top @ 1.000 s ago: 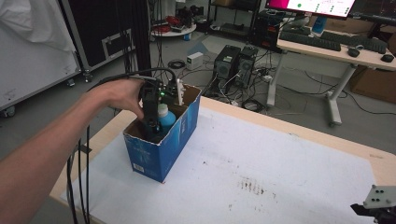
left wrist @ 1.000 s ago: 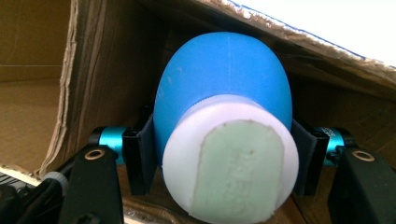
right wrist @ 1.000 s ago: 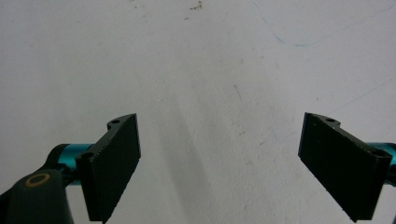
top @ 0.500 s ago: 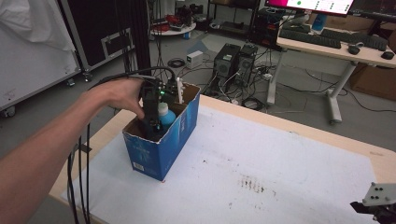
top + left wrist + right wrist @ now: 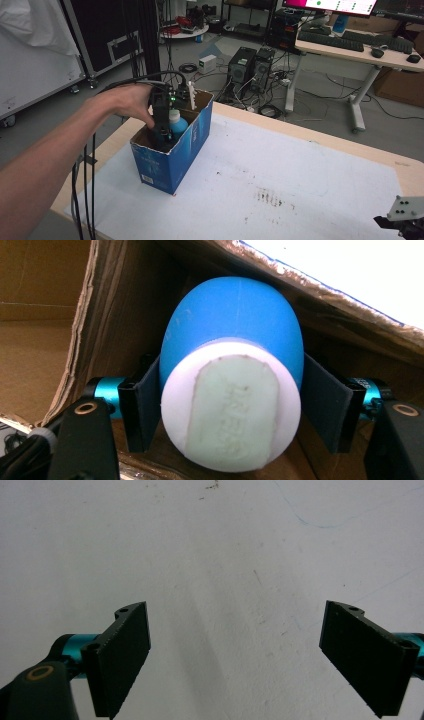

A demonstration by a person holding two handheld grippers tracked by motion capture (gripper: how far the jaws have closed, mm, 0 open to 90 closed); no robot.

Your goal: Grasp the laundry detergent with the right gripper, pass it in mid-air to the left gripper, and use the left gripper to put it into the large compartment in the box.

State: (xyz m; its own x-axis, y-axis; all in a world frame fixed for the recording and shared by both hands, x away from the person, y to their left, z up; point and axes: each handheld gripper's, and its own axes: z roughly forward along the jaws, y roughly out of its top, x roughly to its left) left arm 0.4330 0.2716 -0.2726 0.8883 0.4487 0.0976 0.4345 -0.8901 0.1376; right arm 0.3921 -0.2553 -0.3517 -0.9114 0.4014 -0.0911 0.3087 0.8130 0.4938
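The blue bottle [image 5: 232, 337] with the white cap [image 5: 230, 405] is being held inside the open blue cardboard box [image 5: 172, 155], which is standing on the left part of the worktop [image 5: 300, 175]. In the left gripper view the two black jaws are being pressed against both sides of the bottle, just behind the cap, so the left gripper [image 5: 164, 131] is clamped on it. Compared with one second ago, almost nothing is being changed: the bottle, the hand [image 5: 125, 102] and the box are being kept at the same place. It is judged that the grip is just being secured and the lifting out is not yet begun. The right gripper [image 5: 250, 655] is being held low over the white worktop at the near right corner, its jaws wide apart and holding nothing.
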